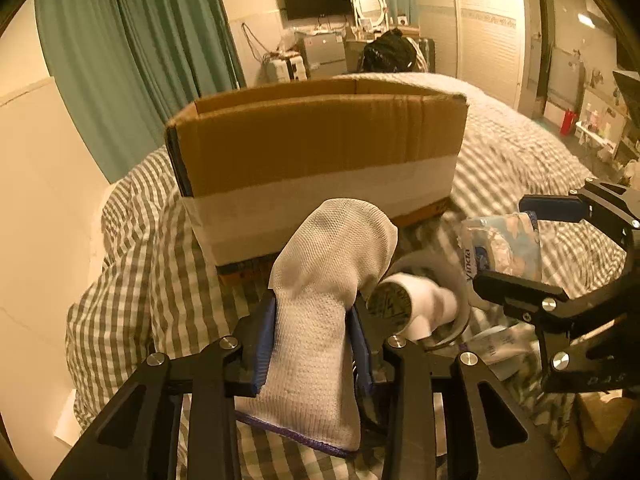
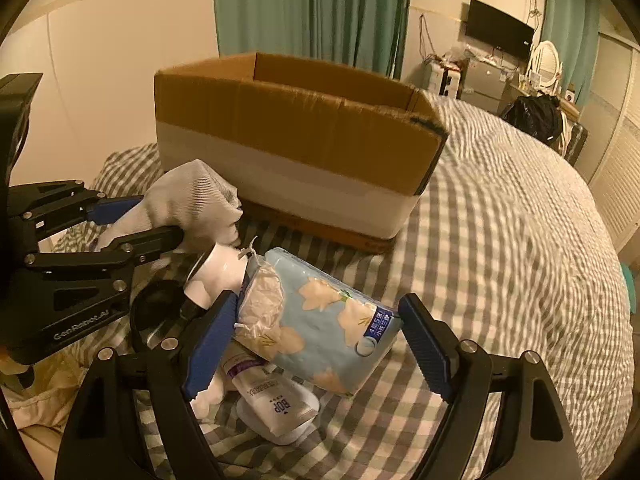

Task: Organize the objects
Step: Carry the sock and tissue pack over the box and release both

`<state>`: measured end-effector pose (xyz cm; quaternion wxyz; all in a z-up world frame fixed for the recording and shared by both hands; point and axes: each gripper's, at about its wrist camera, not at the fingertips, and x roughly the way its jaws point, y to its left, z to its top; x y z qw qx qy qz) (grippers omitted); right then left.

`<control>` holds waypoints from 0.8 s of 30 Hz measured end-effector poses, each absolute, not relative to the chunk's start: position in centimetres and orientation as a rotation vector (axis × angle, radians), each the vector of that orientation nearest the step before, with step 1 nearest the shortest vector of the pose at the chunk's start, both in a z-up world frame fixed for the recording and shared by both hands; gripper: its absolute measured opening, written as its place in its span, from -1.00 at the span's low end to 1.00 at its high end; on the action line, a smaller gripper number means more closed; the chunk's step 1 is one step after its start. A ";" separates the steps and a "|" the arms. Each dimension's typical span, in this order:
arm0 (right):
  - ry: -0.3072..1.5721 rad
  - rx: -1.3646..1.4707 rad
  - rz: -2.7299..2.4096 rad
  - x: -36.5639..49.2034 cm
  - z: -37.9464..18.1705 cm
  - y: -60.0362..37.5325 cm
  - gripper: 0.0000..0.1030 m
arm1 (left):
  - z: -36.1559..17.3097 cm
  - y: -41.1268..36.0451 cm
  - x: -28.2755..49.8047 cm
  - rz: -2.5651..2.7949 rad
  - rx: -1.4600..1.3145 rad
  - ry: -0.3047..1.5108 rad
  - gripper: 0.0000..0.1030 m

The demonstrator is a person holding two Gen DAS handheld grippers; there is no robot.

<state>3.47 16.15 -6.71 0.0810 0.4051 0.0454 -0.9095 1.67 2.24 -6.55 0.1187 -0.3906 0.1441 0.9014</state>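
Note:
An open cardboard box (image 1: 320, 148) with a white band stands on the checked bed; it also shows in the right wrist view (image 2: 296, 136). My left gripper (image 1: 316, 332) is shut on a white knitted glove (image 1: 324, 280), held just in front of the box; the glove also shows in the right wrist view (image 2: 192, 200). My right gripper (image 2: 316, 340) is open around a blue floral tissue pack (image 2: 320, 328), its pads beside the pack's two ends. The pack also shows in the left wrist view (image 1: 504, 244). A white tube (image 2: 276, 400) lies under the pack.
A white bottle (image 2: 220, 272) and a dark round-rimmed object (image 2: 156, 312) lie between the grippers. The checked bedcover (image 2: 520, 240) stretches to the right. A wall and green curtain (image 1: 120, 60) stand behind the box. A dresser, TV and mirror stand at the far end.

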 end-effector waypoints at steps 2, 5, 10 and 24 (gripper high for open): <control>0.135 1.184 -2.734 3.3 -5.6 16.3 0.58 | -5.6 2.4 1.6 2.654 -1.119 0.397 -0.35; 0.136 1.134 -2.758 3.7 -3.7 16.0 0.58 | -3.9 2.6 1.9 2.668 -1.058 0.375 -0.36; 0.165 1.045 -2.787 3.6 -0.4 16.2 0.58 | -0.4 2.8 2.6 2.708 -0.937 0.355 -0.36; 0.235 0.849 -2.800 -1.2 8.8 15.6 0.58 | 9.1 1.2 -0.7 2.817 -0.727 0.286 -0.36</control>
